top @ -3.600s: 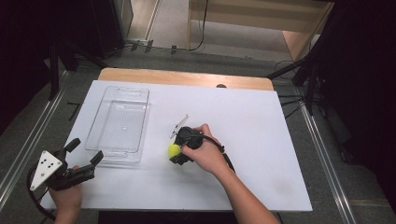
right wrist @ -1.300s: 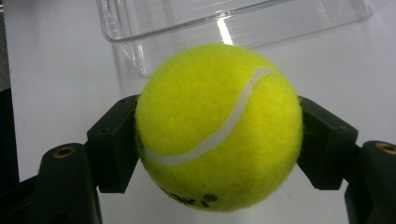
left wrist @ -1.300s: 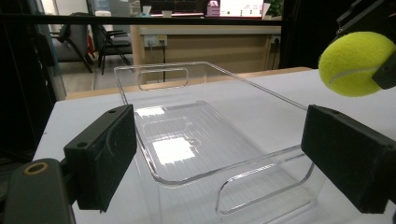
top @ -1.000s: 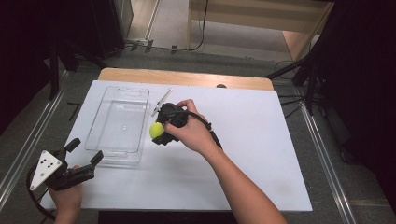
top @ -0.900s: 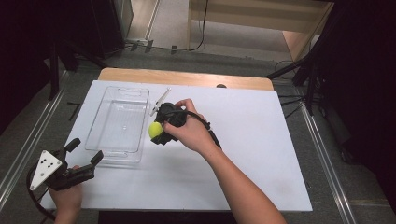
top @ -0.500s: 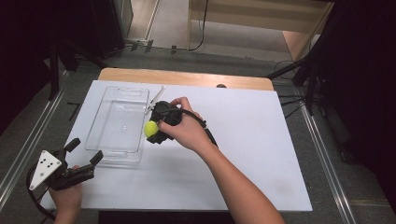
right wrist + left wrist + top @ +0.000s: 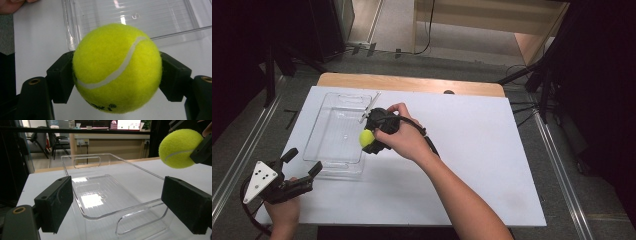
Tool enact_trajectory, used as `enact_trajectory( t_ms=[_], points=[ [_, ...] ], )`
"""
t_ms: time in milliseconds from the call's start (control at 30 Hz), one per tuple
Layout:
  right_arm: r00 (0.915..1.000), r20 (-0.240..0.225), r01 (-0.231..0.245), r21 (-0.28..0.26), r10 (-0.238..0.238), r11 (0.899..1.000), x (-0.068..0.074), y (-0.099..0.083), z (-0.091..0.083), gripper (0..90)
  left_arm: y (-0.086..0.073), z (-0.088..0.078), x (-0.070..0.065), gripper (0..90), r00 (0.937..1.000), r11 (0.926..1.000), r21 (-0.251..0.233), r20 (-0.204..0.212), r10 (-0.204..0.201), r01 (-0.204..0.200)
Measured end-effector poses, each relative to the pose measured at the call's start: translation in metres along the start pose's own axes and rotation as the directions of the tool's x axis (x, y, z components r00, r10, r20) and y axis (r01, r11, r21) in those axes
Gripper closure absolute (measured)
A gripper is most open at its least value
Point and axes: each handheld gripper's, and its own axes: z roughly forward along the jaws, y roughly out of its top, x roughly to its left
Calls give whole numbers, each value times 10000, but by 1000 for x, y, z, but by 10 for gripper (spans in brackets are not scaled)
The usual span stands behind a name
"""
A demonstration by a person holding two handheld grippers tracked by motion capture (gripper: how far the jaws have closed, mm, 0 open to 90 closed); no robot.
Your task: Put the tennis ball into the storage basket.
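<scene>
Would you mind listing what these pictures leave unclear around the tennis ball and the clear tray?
- Printed lettering low on the tennis ball: right gripper view, cut off by the ball's curve.
- Right gripper: high view, mostly covered by the hand.
- Clear tray near end: left gripper view, partly behind the left gripper.

Registered-trademark sign on tennis ball (image 7: pixel 117 67); lettering unreadable
</scene>
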Motion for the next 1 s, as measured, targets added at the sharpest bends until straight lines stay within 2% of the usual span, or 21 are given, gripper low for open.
enact_trajectory(
  t_ms=[1000],
  points=[
    [9991,-165,383,-8,-383,9993,6,28,13,237,0,0,0,111,10000,10000,-4,-1,-11,11]
  ],
)
